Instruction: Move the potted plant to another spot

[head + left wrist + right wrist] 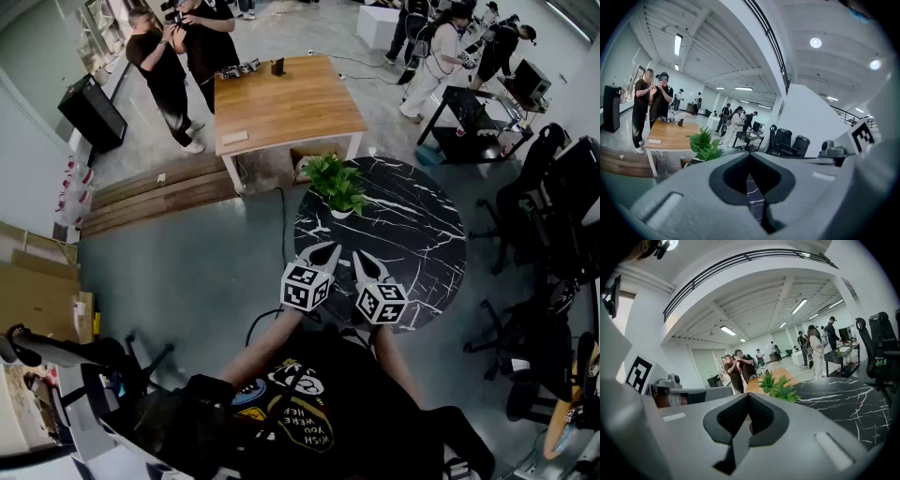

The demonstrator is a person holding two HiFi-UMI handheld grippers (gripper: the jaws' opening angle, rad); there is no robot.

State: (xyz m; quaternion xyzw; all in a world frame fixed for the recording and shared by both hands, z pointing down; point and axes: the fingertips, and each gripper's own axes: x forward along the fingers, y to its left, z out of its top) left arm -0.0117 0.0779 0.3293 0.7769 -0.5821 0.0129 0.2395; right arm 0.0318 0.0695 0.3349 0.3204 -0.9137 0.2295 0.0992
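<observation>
The potted plant [336, 185], leafy green in a small white pot, stands at the far left edge of a round black marble table [422, 234]. My left gripper [329, 250] and right gripper [360, 258] hover side by side over the table's near edge, both pointing toward the plant and a short way from it. Both are shut with nothing between the fingers. The left gripper view has the plant [705, 144] ahead and to the left of the closed left gripper [750, 154]. In the right gripper view the plant [778, 385] sits just beyond the closed right gripper [748, 396].
A wooden table [281, 98] stands beyond the marble one, with a cardboard box [305, 161] under it. Two people [178, 47] stand at its far left corner, others at the back right. Office chairs [544, 216] crowd the right side. Wooden boards [159, 192] lie on the floor at left.
</observation>
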